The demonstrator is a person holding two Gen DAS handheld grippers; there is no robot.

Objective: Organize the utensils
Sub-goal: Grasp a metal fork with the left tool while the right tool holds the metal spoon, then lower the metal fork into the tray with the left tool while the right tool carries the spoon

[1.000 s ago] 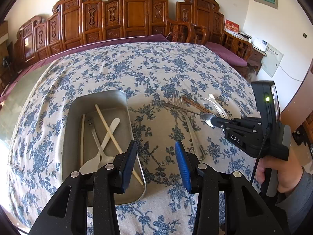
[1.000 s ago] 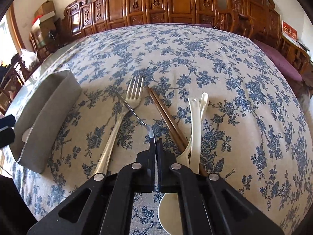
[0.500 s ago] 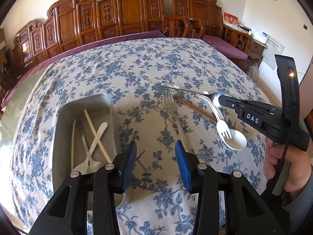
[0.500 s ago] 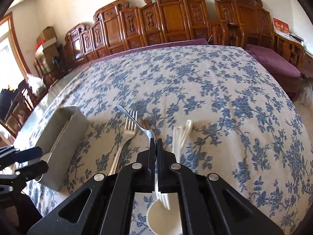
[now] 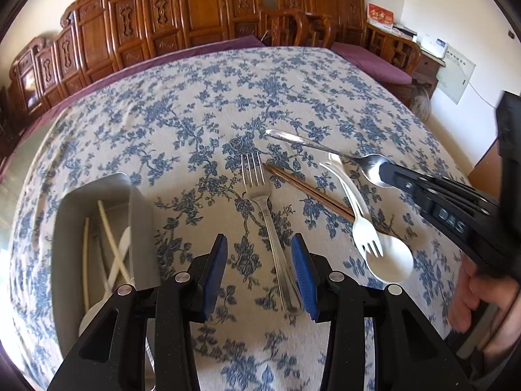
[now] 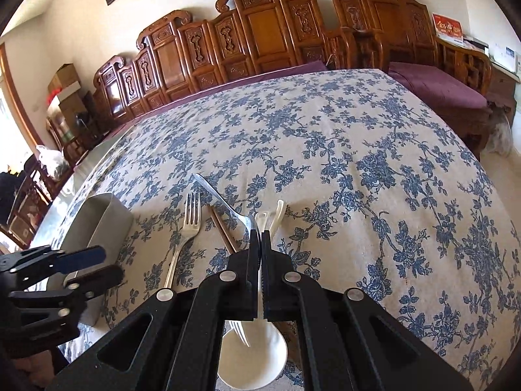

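A metal fork (image 5: pixel 260 195) lies on the flowered tablecloth, its handle running between the blue pads of my left gripper (image 5: pixel 259 254), which stands open just above it without touching. My right gripper (image 6: pixel 261 238) is shut on the bowl of a metal spoon (image 6: pixel 221 198). In the left wrist view that metal spoon (image 5: pixel 309 145) hangs above the cloth, its handle pointing left from the right gripper (image 5: pixel 387 171). A grey metal tray (image 5: pixel 140 228) at the left holds pale chopsticks and a white spoon.
Brown chopsticks (image 5: pixel 306 189), a white plastic fork (image 5: pixel 358 221) and a white plastic spoon (image 5: pixel 390 260) lie right of the metal fork. A person's hand (image 5: pixel 482 303) holds the right gripper. Carved wooden chairs line the table's far edge.
My left gripper has shifted right, from over the tray to over the metal fork's handle. My right gripper has lifted the metal spoon off the cloth and tilted upward.
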